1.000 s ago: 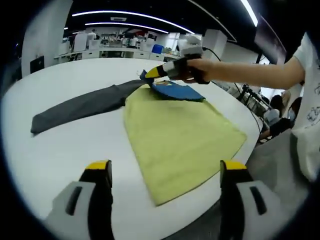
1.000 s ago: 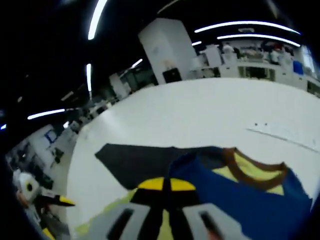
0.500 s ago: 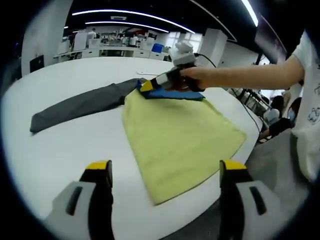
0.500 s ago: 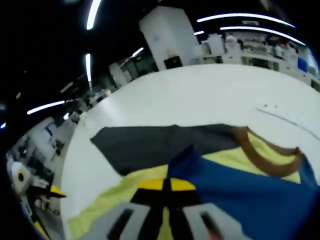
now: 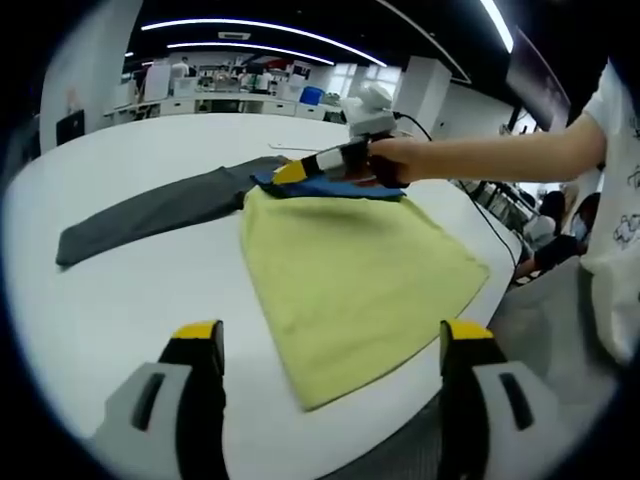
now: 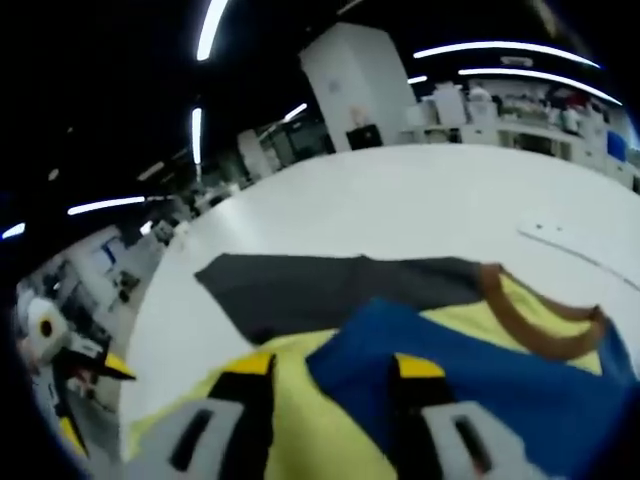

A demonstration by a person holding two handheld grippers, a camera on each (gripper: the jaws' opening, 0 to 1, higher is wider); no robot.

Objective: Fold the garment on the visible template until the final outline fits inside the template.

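Observation:
A yellow garment [image 5: 355, 270] lies flat on the white table [image 5: 130, 290], its blue sleeve [image 5: 335, 187] folded onto its far end. In the right gripper view the blue sleeve [image 6: 480, 385] and brown collar [image 6: 540, 335] lie on the yellow cloth [image 6: 300, 440]. A dark grey strip [image 5: 150, 205] stretches left from under the garment, and the same grey strip [image 6: 320, 290] lies beyond the sleeve. My right gripper [image 5: 292, 172], held by a hand, rests at the sleeve's corner. Its jaws stand apart [image 6: 333, 365] over the blue corner. My left gripper [image 5: 331, 335] hovers open near the garment's near hem.
The table's round edge [image 5: 470, 330] runs close to the garment's right side, with a person's arm [image 5: 500, 150] reaching across it. My left gripper [image 6: 95, 365] shows small at the table's far rim. Desks and people fill the room behind.
The right gripper lowered the blue sleeve onto the yellow cloth, then its jaws parted and let go of it. My left gripper stayed put.

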